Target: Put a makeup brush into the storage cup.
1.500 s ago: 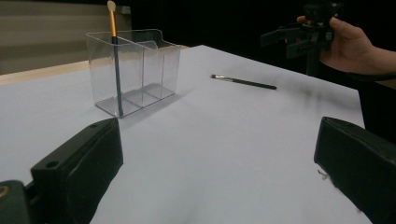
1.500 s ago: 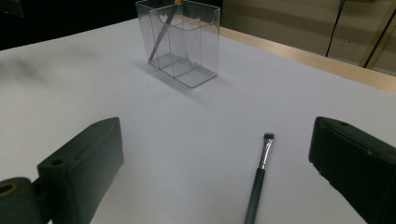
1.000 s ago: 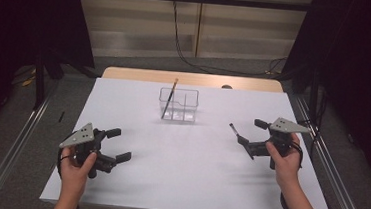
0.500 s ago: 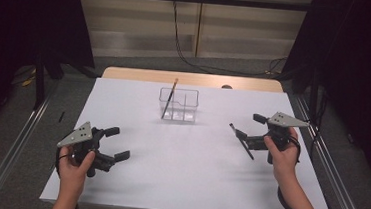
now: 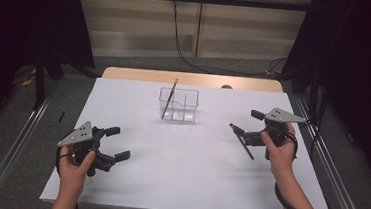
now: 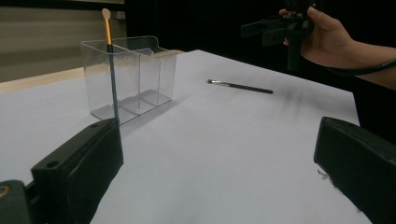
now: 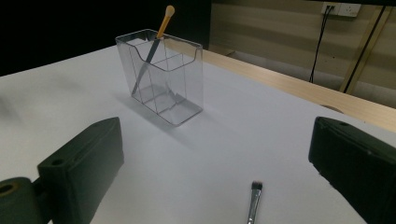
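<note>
Brush [image 5: 241, 140], dark and slim, lies flat on the white table [image 5: 178, 174] directly beneath the right gripper [image 5: 246, 125], its bristle end pointing away from the hand; in the right gripper view its tip [image 7: 255, 192] shows low between the two jaws. Ahead of that gripper stands a clear organizer [image 7: 161, 74] with compartments, well apart from the brush, holding a second brush with an orange ferrule [image 7: 156, 42] that leans against its wall. Nothing lies between the gripper and the dark brush. The right gripper's jaws are spread wide and grip nothing, hovering above the brush. The left gripper [image 5: 116, 142], also spread wide and empty, rests far across the table near the front edge.
</note>
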`<state>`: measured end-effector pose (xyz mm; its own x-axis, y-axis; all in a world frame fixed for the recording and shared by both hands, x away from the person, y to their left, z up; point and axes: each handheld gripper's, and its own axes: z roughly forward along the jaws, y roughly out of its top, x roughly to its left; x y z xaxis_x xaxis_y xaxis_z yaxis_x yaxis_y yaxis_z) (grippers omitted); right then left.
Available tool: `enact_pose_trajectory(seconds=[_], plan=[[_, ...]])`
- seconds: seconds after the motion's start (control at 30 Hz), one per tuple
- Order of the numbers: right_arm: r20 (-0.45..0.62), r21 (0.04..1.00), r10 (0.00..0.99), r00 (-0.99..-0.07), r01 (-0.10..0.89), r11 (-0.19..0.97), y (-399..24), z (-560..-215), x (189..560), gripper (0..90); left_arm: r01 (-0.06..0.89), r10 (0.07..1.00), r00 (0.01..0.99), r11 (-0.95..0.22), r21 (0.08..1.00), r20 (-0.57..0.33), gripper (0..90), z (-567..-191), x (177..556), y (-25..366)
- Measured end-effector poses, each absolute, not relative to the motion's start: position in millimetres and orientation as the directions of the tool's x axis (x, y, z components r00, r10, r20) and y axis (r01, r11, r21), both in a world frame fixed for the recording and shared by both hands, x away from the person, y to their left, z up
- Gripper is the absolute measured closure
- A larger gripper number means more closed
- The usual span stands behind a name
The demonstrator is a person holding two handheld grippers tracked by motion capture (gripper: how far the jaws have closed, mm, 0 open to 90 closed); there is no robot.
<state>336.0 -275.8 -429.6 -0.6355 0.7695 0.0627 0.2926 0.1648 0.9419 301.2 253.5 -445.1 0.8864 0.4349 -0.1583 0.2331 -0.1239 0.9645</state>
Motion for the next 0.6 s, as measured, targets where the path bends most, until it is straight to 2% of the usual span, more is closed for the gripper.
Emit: enact_pose_trajectory(seconds=[0.6], plan=[[0.092,0.888,0.768,-0.634,0.402,0.225,-268.9,-442.3,351.5,2.4,0.235,0.436,0.886,-0.126,0.964,-0.16,1.4,-445.2,301.3,253.4]])
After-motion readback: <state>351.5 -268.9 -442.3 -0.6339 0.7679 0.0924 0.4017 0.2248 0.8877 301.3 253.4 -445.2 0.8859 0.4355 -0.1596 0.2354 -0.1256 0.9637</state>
